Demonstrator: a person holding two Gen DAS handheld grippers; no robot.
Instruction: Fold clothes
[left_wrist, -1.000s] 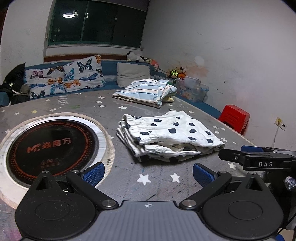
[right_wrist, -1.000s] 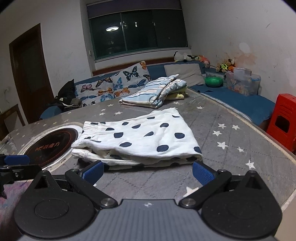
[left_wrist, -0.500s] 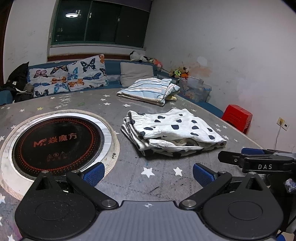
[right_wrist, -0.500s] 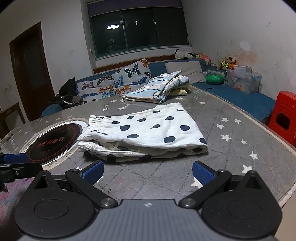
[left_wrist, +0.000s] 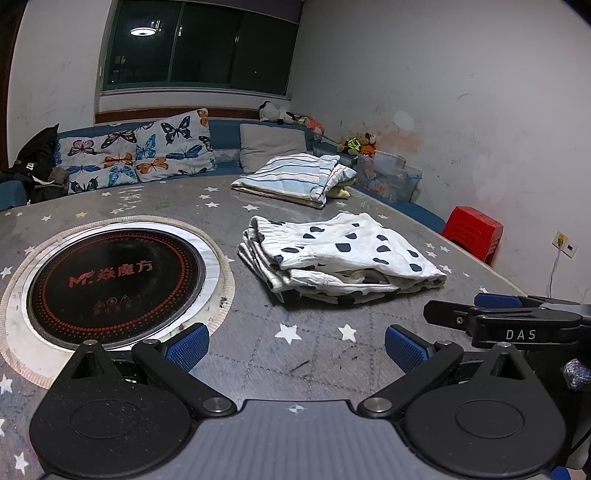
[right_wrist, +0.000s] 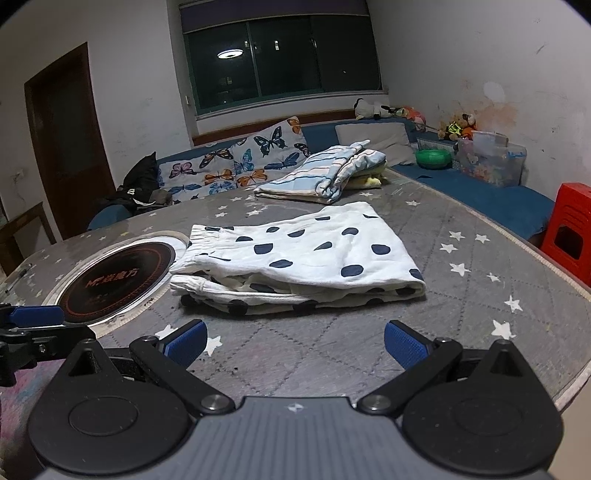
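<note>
Blue ribbed pads tip our fingers (left_wrist: 186, 345), and on both tools they stand spread wide with nothing between them: the left gripper (left_wrist: 295, 345) hangs over bare table with only printed stars under the gap, and the right gripper (right_wrist: 293, 341) is just as open and empty, low over the near edge. Moving outward, the spotted garment (right_wrist: 295, 262) lies ahead of both of us, apart from every finger, resting on the grey quilted table cover (right_wrist: 461, 302) between the round black cooktop (left_wrist: 114, 280) and the far rim. It looks like soft, slightly crumpled cotton, white with navy dots, folded into a thick rectangle of several layers with a gathered elastic waistband on the cooktop side and loose hems showing along the near edge. We judge this piece folded, or nearly so; the near layers sit a little uneven and might want squaring. Farther back, a striped pale-blue bundle (left_wrist: 295, 179) is already folded over something yellow. We see no unfolded clothes on the table, so little seems left.
</note>
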